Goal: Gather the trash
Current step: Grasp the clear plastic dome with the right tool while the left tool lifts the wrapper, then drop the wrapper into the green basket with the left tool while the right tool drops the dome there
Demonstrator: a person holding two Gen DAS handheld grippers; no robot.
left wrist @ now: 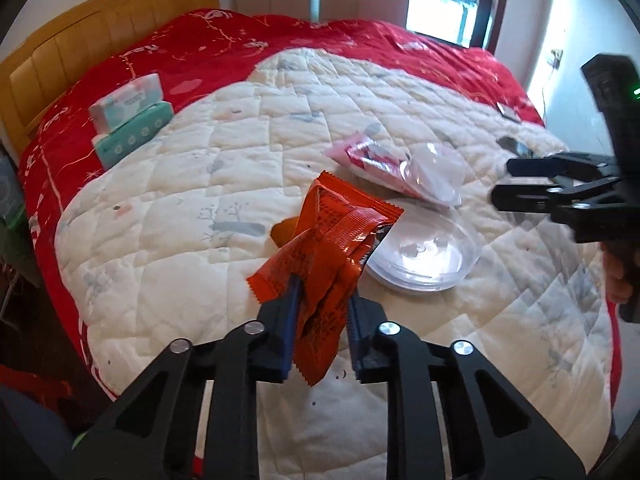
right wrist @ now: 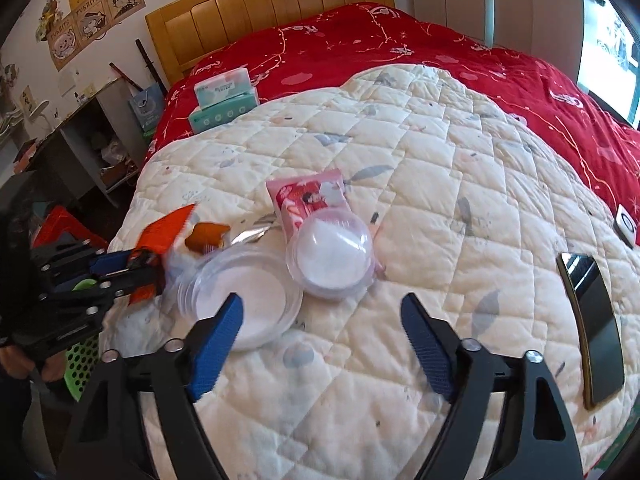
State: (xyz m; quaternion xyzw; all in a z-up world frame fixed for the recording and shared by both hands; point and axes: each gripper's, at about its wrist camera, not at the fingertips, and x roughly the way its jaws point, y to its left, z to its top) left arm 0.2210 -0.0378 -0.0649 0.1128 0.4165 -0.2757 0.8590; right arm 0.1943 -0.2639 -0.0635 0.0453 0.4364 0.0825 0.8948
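Observation:
My left gripper is shut on a crumpled orange snack wrapper, which sticks up from between the blue pads above the white quilt. In the right wrist view the left gripper holds the orange wrapper at the bed's left edge. My right gripper is open over the quilt with nothing between its fingers. A shallow clear plastic dish lies just past its left finger. Beyond that, a clear dome cup rests on a pink packet. A small brown scrap lies near the wrapper.
Two stacked tissue packs sit on the red bedspread near the wooden headboard. A dark phone and a small dark card lie on the right. A green perforated basket stands beside the bed, lower left.

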